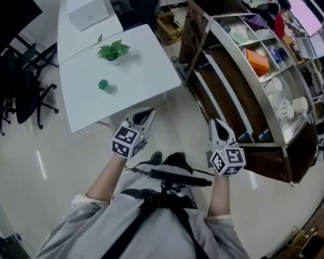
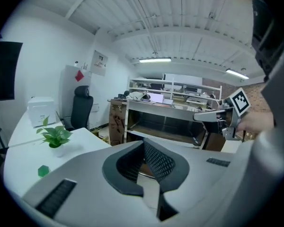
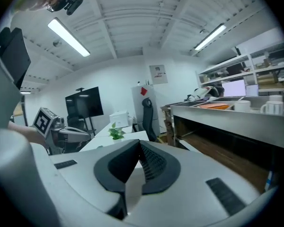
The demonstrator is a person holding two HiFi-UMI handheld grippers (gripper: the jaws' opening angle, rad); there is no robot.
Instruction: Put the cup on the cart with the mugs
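Pale glossy floor (image 1: 167, 117) is spread between a white table (image 1: 146, 69) on the left and a long metal-and-wood cart (image 1: 233, 85) on the right. On the table are seen a small potted plant (image 1: 113, 51), a white box (image 1: 88, 6) farther back, and the green cup (image 1: 103, 84), set alone towards the table's front. Black office chairs (image 1: 21, 90) are parked beside the table. White mugs (image 1: 285, 108) are kept on a cart shelf. The left gripper (image 1: 149, 113) is held over the floor just off the table's near edge, its jaws closed together on nothing; the cup lies ahead and to its left, well apart. The right gripper (image 1: 216, 122) is likewise closed and empty, held beside the cart's near end, farther from the cup.
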